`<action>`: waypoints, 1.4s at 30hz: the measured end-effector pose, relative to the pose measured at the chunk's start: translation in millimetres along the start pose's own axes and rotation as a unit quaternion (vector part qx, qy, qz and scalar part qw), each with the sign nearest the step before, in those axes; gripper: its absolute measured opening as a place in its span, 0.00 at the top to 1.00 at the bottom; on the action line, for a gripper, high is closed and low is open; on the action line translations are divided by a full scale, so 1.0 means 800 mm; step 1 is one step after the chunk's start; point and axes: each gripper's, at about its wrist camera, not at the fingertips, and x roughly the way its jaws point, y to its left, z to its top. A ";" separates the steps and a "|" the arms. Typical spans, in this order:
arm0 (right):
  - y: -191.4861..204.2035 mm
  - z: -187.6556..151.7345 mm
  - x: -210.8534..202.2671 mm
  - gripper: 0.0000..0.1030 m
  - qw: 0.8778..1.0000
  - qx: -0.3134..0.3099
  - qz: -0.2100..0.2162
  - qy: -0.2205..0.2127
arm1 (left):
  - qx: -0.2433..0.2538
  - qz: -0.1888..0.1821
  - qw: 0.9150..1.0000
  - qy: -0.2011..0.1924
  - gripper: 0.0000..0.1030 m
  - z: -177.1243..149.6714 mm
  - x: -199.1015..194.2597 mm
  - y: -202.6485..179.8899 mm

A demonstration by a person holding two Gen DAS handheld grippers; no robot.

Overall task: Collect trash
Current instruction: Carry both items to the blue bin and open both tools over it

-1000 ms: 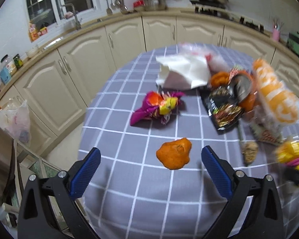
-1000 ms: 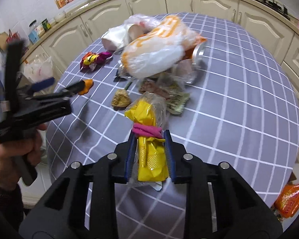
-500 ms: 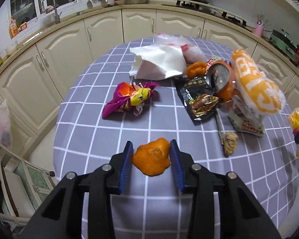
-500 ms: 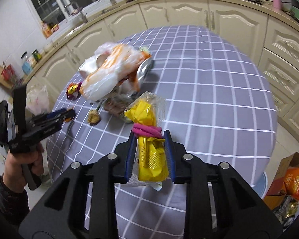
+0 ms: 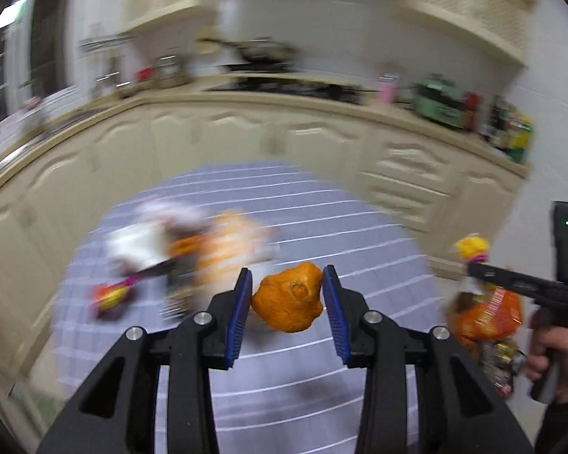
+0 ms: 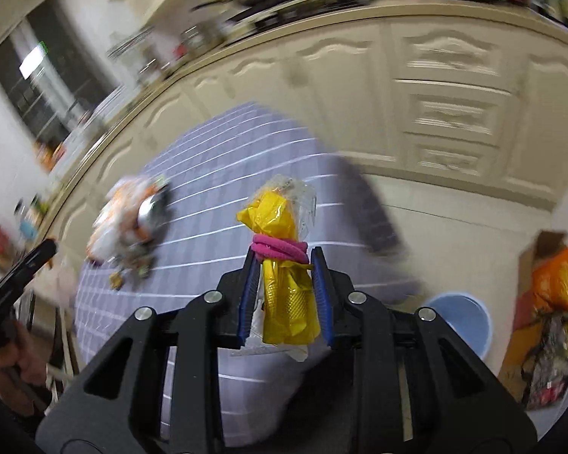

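My left gripper (image 5: 287,299) is shut on an orange peel (image 5: 288,302) and holds it raised above the grey checked table (image 5: 314,227). My right gripper (image 6: 284,283) is shut on a yellow wrapper tied with a pink band (image 6: 284,265), also lifted off the table (image 6: 223,174). The right gripper shows at the right of the left wrist view (image 5: 469,265), with the yellow wrapper (image 5: 471,247) in it. A blurred pile of wrappers and bags (image 5: 193,249) lies on the table; it also shows in the right wrist view (image 6: 128,223).
A blue bin (image 6: 458,317) stands on the floor at the lower right, beside an orange bag with packaging (image 6: 556,302). That bag also shows in the left wrist view (image 5: 488,314). Cream cabinets (image 5: 284,140) curve behind the table.
Both grippers have lifted and swung right, away from the table, each keeping its item. The view now faces the cabinets, and the bin has come into the right wrist view.
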 end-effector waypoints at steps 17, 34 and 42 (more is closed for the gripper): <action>-0.307 -0.099 0.004 0.73 0.963 0.240 -0.110 0.050 | 0.142 -0.251 0.934 0.213 0.63 -0.085 0.242 -0.379; -0.372 -0.141 0.098 0.24 0.932 0.329 -0.113 0.098 | 0.157 -0.211 0.909 0.324 0.19 -0.168 0.400 -0.402; -0.355 -0.127 0.063 0.06 0.935 0.322 -0.137 0.063 | 0.163 -0.184 0.933 0.261 0.18 -0.130 0.344 -0.386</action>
